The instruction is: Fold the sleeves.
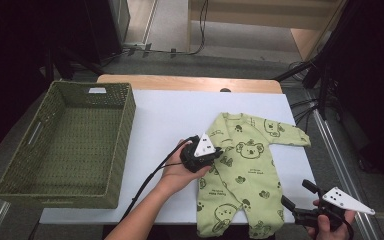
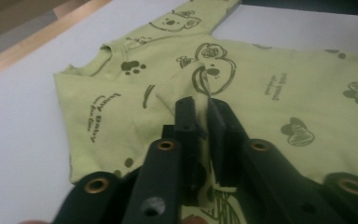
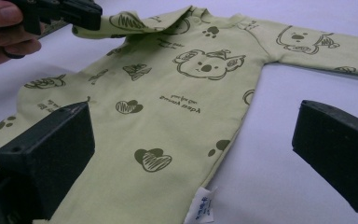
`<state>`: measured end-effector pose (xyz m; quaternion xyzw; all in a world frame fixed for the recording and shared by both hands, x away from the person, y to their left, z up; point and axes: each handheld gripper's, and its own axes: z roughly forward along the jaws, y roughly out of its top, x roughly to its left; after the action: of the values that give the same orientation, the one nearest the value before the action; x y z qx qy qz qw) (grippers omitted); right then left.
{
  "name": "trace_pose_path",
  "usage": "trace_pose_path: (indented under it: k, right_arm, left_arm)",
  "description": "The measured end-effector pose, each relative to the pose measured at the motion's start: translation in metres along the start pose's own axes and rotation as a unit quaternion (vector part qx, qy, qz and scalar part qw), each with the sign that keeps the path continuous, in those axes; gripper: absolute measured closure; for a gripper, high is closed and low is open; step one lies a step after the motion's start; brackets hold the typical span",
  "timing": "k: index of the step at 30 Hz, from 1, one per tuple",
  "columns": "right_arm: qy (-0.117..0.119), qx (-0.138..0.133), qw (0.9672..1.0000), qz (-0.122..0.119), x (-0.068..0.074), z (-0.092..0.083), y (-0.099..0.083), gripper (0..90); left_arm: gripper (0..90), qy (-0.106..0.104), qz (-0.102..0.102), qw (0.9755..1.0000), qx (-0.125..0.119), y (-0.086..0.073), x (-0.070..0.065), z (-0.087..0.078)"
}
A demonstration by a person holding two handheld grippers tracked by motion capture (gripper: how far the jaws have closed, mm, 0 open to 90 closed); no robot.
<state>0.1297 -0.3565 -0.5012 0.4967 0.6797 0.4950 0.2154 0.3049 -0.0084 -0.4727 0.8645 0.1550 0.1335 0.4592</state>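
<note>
A: Where is the romper [image 1: 245, 175]?

B: Flat on the white table [image 1: 165, 120], right of the basket [image 1: 65, 145]; its feet are cut off at the near edge.

A: Left gripper [image 1: 219, 154]?

B: Nearly closed, pinching 1 folded sleeve [image 2: 186, 91]; the pads hide the cuff.

A: Right gripper [image 1: 296, 194]?

B: Jaws wide apart, holding nothing, beside the romper's leg.

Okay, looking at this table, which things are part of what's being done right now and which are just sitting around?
In use:
- green baby romper, its sleeve folded in over the body
- left gripper, pinching that sleeve
- right gripper, jaws open, apart from the romper's leg end

Lying about:
- green woven basket, apart from the romper
- black cables on the floor
</note>
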Motion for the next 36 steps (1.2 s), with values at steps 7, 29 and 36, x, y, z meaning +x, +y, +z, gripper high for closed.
trace_pose_path:
  k: [7,29,36]
  right_arm:
    - [0.001,0.000,1.0000,0.001,0.000,0.000,0.000,0.0]
    - [0.003,0.002,1.0000,0.001,0.000,0.002,-0.001,0.0]
    - [0.003,0.003,1.0000,-0.003,0.001,0.002,-0.001,0.0]
  left_arm:
    - [53.8,-0.006,-0.031,0.9994,-0.017,0.000,0.004,-0.008]
    - [89.6,0.009,-0.113,0.9919,0.059,-0.016,0.024,0.034]
    - [84.6,-0.059,-0.076,0.9923,0.079,-0.015,0.002,0.026]
